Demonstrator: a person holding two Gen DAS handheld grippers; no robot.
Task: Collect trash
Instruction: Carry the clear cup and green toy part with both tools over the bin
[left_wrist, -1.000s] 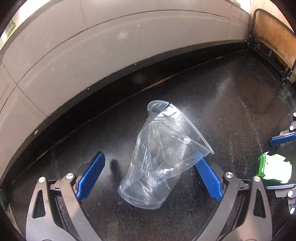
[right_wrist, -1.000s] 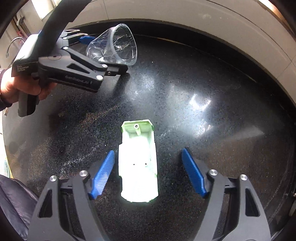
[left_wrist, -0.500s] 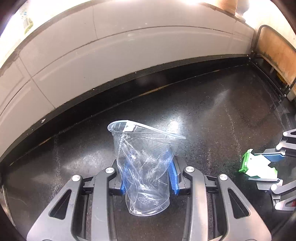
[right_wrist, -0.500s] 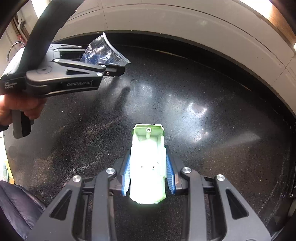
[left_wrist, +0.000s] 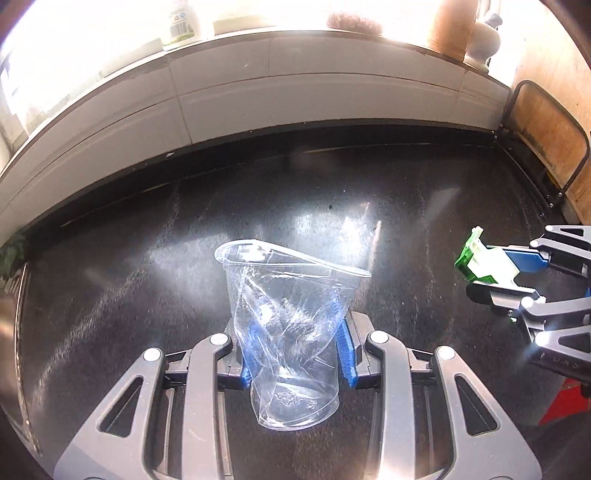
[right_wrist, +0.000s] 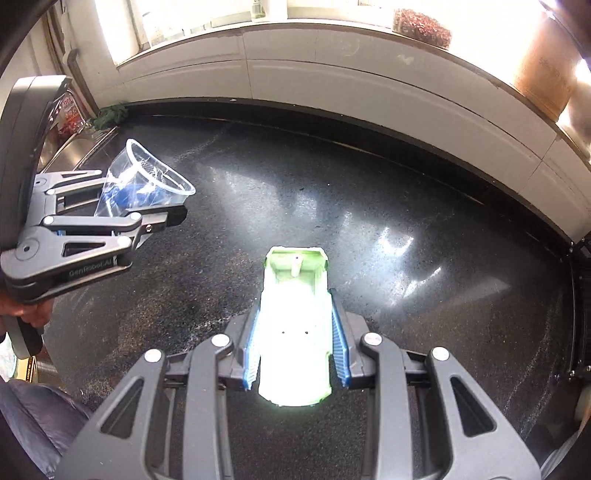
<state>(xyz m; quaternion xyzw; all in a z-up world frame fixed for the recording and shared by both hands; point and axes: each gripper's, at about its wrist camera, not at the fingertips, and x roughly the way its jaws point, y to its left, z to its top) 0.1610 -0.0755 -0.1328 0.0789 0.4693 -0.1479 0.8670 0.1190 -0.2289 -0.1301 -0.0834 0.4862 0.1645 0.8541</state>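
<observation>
the left gripper (left_wrist: 297, 354) is clamped on a crumpled clear plastic cup (left_wrist: 288, 332), its blue ribbed pads (left_wrist: 345, 356) pressing the cup's walls inward from both sides so that the body is creased and the rim is squashed into a flattened oval. the cup sits base toward the camera and rim away, held clear above the speckled black stone table (left_wrist: 147, 277). in the right wrist view the same cup (right_wrist: 147, 184) shows at the left, tilted with its open mouth toward the middle of the table, gripped by the left gripper (right_wrist: 144, 205), whose handle is held by a person's hand (right_wrist: 26, 314) at the left edge of the view. the right gripper (right_wrist: 295, 350) is closed on a pale green and white moulded plastic piece (right_wrist: 293, 332), its blue pads (right_wrist: 338, 347) touching the piece's long sides; the piece's open, hollow side faces the camera, with a small post near its far end. from the left wrist view that piece (left_wrist: 484, 264) juts from the right gripper (left_wrist: 491, 271) near the table's right edge. a white tiled wall (left_wrist: 295, 99) runs along the table's far edge.
</observation>
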